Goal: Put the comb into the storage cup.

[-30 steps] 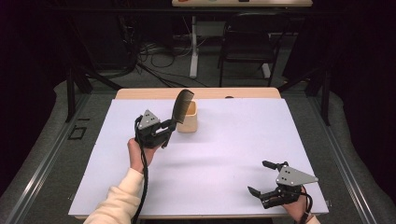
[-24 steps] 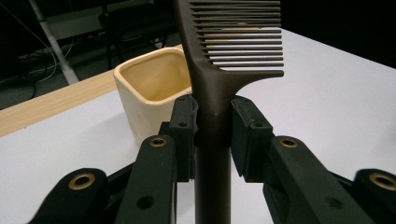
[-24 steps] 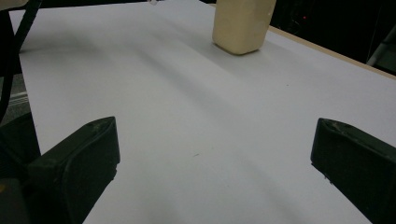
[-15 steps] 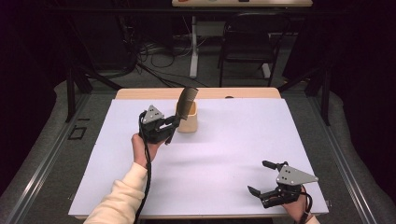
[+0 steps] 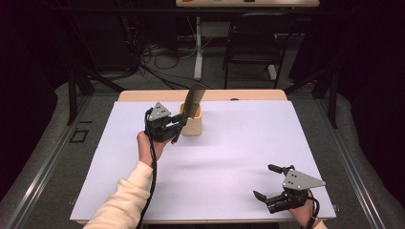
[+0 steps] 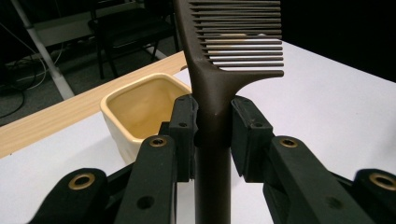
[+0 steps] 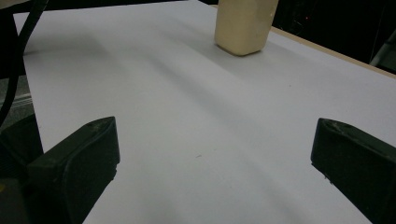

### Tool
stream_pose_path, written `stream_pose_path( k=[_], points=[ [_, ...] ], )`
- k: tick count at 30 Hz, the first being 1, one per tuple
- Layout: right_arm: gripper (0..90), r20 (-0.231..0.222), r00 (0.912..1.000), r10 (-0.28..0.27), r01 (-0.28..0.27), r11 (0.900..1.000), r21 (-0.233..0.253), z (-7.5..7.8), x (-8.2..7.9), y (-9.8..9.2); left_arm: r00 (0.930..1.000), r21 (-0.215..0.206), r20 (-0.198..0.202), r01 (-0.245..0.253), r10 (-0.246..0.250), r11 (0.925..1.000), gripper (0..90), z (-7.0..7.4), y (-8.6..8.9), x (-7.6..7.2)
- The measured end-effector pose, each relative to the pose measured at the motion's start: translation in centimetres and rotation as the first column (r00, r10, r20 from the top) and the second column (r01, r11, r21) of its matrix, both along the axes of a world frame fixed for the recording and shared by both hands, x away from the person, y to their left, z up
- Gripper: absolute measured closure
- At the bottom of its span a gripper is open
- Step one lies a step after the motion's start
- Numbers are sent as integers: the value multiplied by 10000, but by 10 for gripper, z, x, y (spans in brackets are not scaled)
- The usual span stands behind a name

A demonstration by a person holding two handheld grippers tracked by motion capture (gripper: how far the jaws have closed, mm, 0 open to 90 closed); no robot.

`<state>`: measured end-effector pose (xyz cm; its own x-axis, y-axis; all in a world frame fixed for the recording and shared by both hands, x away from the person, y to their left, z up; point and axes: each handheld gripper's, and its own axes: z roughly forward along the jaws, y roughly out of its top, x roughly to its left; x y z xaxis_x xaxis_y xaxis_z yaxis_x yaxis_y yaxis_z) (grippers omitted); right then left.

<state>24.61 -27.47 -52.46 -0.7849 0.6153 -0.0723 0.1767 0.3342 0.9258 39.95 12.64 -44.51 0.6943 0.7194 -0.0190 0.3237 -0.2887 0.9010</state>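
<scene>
My right gripper (image 5: 268,187) sits at the near right corner of the white mat (image 5: 239,143), just where it was a second ago. Its jaws stand wide apart with nothing between them; in the right gripper view they frame bare mat, with the cup (image 7: 243,23) far ahead.

Farther up, my left gripper (image 5: 177,123) has shifted right and toward the far edge since the earlier frames, and now sits just beside the cup (image 5: 192,122) on its left. Its jaws are clamped on the handle of the comb (image 5: 193,100). In the left gripper view the two pads press the dark handle from both sides, just below where the teeth of the comb (image 6: 219,74) begin, and the comb stands roughly upright. A second ago the comb head leaned over the cup from the left; now, in the high view, it rises over the cup's mouth, tilted a little to the right. Whether the handle's lower end has entered the cup I cannot tell.

The cup (image 6: 140,109) is a cream, square-mouthed pot standing upright near the far edge of the mat. What I see of its inside is bare.

Beyond the mat a strip of wooden table (image 5: 248,95) shows.
</scene>
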Motion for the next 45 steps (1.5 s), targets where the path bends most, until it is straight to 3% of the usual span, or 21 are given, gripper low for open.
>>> stream_pose_path(
  k=[25,36,45],
  points=[
    [6,-6,10000,62,-62,10000,-20,-1,1,0,9999,-228,96,132,-130,9997,719,17,-6,14],
    [7,28,10000,65,-65,10000,-7,0,0,0,9998,-643,201,100,-87,9979,719,26,-6,20],
    [7,-35,10000,89,-89,10000,23,0,0,-1,9995,-623,303,119,-100,9980,720,34,-10,25]
  ],
)
